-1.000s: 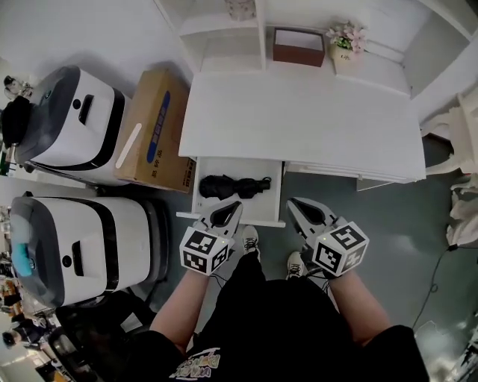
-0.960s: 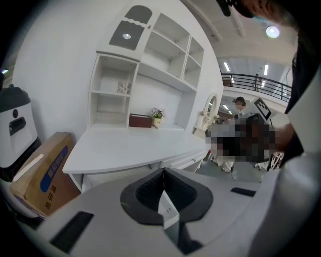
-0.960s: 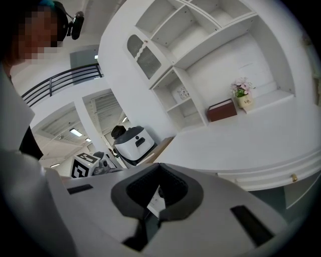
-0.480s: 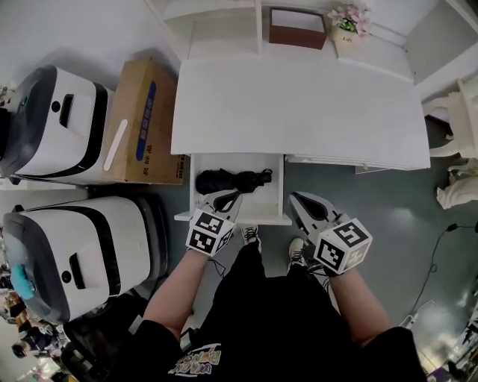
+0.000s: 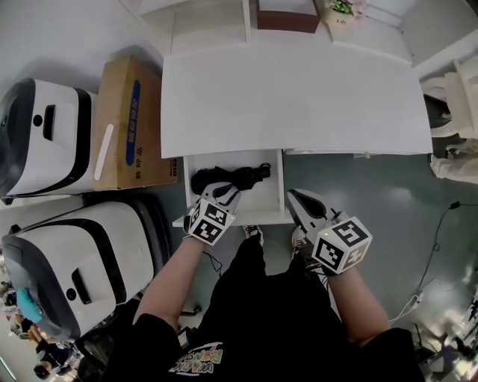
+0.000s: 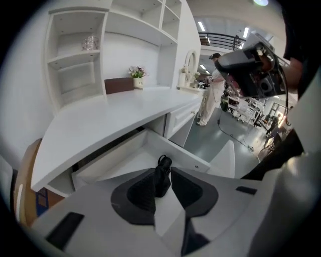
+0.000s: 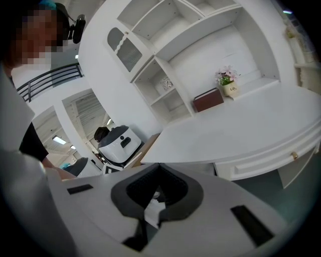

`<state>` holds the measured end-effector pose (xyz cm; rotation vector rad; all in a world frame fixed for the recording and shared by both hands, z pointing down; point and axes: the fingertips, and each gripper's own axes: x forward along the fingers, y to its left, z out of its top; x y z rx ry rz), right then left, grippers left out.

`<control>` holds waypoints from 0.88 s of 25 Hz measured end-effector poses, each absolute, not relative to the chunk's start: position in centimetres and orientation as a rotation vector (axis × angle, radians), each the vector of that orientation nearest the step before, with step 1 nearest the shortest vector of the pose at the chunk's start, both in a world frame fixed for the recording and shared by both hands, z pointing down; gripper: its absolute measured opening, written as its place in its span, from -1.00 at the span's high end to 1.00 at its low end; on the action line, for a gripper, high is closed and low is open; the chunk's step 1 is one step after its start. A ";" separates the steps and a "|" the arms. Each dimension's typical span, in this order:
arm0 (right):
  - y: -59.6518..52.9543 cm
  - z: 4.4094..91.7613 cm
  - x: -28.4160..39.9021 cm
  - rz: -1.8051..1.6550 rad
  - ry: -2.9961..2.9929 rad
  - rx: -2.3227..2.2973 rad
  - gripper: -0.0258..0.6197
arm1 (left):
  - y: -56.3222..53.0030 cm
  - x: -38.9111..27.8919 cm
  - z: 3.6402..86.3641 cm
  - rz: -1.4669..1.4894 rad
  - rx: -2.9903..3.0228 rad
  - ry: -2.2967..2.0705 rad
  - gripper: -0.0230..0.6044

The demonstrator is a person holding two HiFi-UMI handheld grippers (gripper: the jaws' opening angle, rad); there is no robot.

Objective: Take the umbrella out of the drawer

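Note:
A folded black umbrella [image 5: 228,177] lies crosswise in the open white drawer [image 5: 273,188] under the desk's left end. My left gripper [image 5: 225,191] reaches down over the drawer's front, its tips at the umbrella's near side. In the left gripper view its jaws are opening, and the umbrella [image 6: 163,161] shows in the narrow gap at the left gripper [image 6: 163,173] tips, with no pad pressing on it. My right gripper [image 5: 299,200] hovers outside the drawer's right front corner. In the right gripper view the right gripper [image 7: 159,165] has its pads together and holds nothing.
The white desk top [image 5: 291,97] spreads above the drawer, with a brown box [image 5: 287,16] and a flower pot [image 5: 343,9] at its back. A cardboard box [image 5: 127,123] and two white machines [image 5: 45,138] [image 5: 82,261] stand at the left. My legs and shoes are just below the drawer.
My left gripper has dropped forward over the drawer's front to the umbrella, and its jaws have parted. The right gripper has shifted only slightly.

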<state>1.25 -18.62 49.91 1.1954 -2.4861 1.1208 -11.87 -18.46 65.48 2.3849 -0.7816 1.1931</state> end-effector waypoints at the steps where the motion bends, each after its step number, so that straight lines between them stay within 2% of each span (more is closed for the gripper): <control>1: -18.7 50.1 1.2 1.123 -2.482 1.201 0.92 | -18.5 -12.0 66.2 1.225 2.390 -0.758 0.61; 8: -18.8 51.2 1.1 1.145 -2.442 1.257 0.92 | -18.9 -12.1 70.2 1.412 2.377 -0.540 0.37; 14: -18.7 51.8 1.1 1.162 -2.411 1.296 0.92 | -19.1 -12.1 72.9 1.657 2.487 -0.349 0.35; 22: -18.1 52.6 1.7 1.191 -2.358 1.338 0.92 | -19.1 -12.9 76.3 1.758 2.458 -0.256 0.21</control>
